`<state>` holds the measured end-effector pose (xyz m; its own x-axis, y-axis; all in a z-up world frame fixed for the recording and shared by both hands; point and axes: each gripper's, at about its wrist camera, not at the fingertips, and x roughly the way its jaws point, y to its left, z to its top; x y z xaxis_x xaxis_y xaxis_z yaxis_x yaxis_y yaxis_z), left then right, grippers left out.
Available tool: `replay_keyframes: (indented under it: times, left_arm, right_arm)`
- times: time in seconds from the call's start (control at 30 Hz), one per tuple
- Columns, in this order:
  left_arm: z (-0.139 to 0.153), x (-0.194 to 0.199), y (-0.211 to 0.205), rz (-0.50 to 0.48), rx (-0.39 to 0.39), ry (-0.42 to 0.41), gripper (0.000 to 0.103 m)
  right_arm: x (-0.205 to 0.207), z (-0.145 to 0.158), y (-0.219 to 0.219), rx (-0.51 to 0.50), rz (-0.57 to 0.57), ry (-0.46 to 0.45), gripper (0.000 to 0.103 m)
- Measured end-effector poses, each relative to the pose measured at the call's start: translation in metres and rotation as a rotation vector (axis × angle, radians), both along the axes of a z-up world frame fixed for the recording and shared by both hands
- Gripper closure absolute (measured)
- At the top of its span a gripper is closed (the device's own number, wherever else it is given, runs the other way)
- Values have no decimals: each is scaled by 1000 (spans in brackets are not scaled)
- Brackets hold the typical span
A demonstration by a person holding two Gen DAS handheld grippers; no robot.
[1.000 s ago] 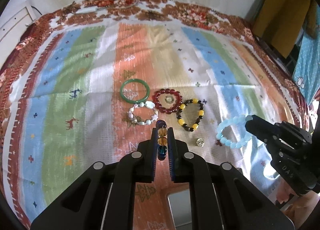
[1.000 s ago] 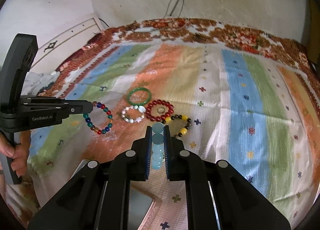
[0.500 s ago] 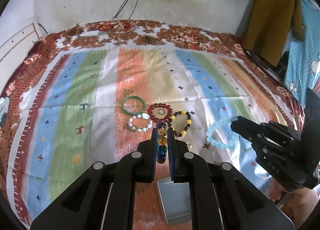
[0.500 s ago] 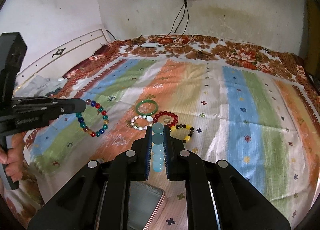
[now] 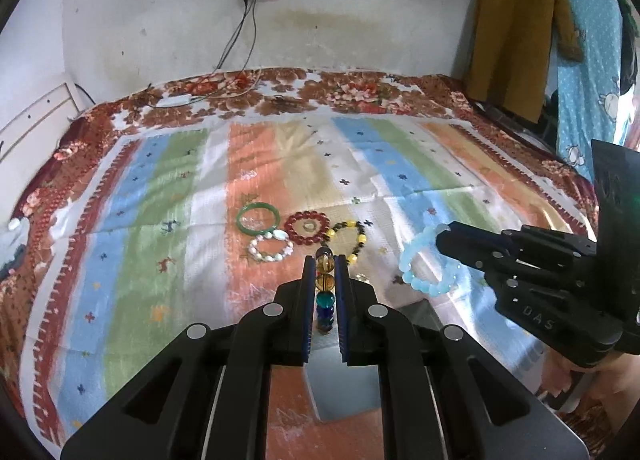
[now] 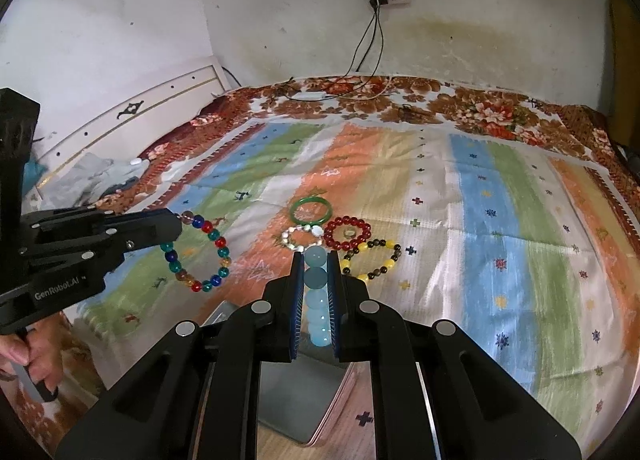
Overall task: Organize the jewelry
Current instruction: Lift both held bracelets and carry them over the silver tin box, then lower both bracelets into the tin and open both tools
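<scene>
Holding both: left tongs (image 5: 325, 280) clamp colored beads (image 6: 196, 252), right tongs (image 6: 316, 292) blue beads (image 5: 426, 260), above tray (image 5: 340, 384); slippery, floppy — pinch across beads.

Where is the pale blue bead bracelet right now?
The pale blue bead bracelet is off the bed, pinched in the right tongs, seen in the left view hanging to the right of the black-and-yellow bead bracelet.

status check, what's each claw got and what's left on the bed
Left claw shut on multicolour bead bracelet. Right claw shut on pale blue bracelet. Four bracelets on the bedspread, green bangle furthest. Nothing blocking.
</scene>
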<state>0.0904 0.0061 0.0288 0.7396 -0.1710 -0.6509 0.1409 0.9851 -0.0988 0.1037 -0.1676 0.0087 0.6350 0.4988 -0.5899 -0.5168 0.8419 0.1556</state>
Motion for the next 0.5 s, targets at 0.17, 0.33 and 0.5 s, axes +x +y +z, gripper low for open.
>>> replay_keyframes:
  times: [0.17,0.33,0.5]
  left_arm:
    - [-6,-11,-4,-13,-2,9,94]
    - [-11,-20,-7,-27,-2,20,94]
    - [-21,-21,-13,-57,2,76,93]
  right_arm:
    - [-11,0,0,6,15,5,91]
    - [-20,-3,0,5,22,14,91]
    - [-26,-5,0,40,48,34,91]
